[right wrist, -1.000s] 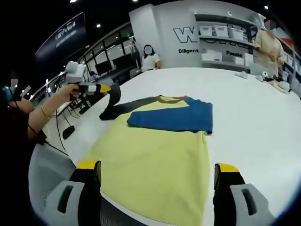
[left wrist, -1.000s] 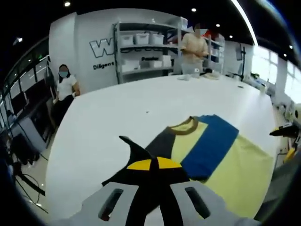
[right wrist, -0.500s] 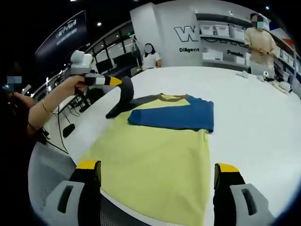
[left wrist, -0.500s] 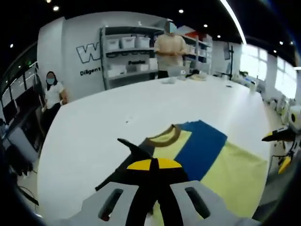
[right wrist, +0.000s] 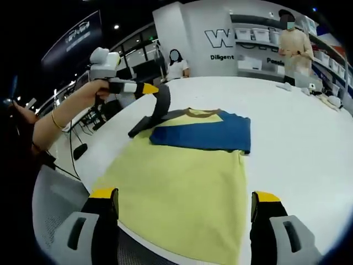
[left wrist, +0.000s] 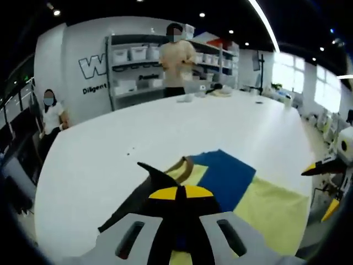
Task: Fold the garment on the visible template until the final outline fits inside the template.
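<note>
A yellow shirt (right wrist: 182,176) lies flat on the white table (right wrist: 298,138), its brown collar (right wrist: 204,114) at the far end. A blue sleeve (right wrist: 204,135) is folded across the chest. My left gripper (right wrist: 146,88), held by a hand, is shut on the dark grey sleeve (right wrist: 157,107) and holds it up over the shirt's left shoulder. In the left gripper view the left gripper (left wrist: 177,192) pinches that sleeve (left wrist: 157,179), with the blue sleeve (left wrist: 220,174) beyond. My right gripper (right wrist: 183,197) stands open over the hem, touching nothing.
The table's near rounded edge runs just under the hem. A person (right wrist: 175,66) sits past the far left edge and another (right wrist: 292,47) stands by shelves (left wrist: 138,61) with white bins. Small items (right wrist: 325,99) lie at the far right of the table.
My left gripper has carried the dark sleeve up and rightward, from beside the shirt to over its shoulder. The right gripper has stayed put and open.
</note>
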The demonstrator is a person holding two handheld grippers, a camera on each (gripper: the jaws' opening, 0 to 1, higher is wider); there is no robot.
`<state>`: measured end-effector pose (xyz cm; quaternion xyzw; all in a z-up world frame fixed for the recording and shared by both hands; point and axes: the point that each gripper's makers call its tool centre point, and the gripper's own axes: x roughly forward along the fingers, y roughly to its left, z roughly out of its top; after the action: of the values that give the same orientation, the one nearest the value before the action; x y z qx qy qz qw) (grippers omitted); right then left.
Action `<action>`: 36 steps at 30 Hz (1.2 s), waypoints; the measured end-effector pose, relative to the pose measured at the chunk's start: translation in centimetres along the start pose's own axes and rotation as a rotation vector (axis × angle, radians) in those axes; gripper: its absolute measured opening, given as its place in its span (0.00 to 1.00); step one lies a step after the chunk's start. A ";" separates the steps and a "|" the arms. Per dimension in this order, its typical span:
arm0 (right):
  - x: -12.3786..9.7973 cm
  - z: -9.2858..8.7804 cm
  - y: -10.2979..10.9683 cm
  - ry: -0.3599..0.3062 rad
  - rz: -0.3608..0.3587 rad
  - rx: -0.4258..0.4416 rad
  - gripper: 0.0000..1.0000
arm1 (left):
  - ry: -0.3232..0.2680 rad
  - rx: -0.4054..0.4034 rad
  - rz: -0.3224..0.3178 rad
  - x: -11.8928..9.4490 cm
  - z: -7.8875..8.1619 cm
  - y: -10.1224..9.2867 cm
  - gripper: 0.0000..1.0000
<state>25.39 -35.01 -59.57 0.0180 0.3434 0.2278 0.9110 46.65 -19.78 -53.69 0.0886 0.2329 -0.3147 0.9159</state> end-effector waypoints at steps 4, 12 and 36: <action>-0.1 -0.1 -0.2 0.002 -0.007 0.000 0.99 | -0.002 0.013 -0.018 0.7 0.4 -1.1 0.00; -0.3 -0.5 -0.4 0.012 -0.016 0.001 0.99 | -0.023 0.049 -0.064 1.6 1.6 -3.8 0.00; -0.5 -1.5 -0.7 0.031 -0.029 0.010 0.99 | -0.050 0.164 -0.208 4.1 2.4 -12.8 0.00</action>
<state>24.38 -36.01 -60.50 0.0139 0.3587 0.2129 0.9087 42.45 -32.73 -53.78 0.1309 0.1914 -0.4280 0.8736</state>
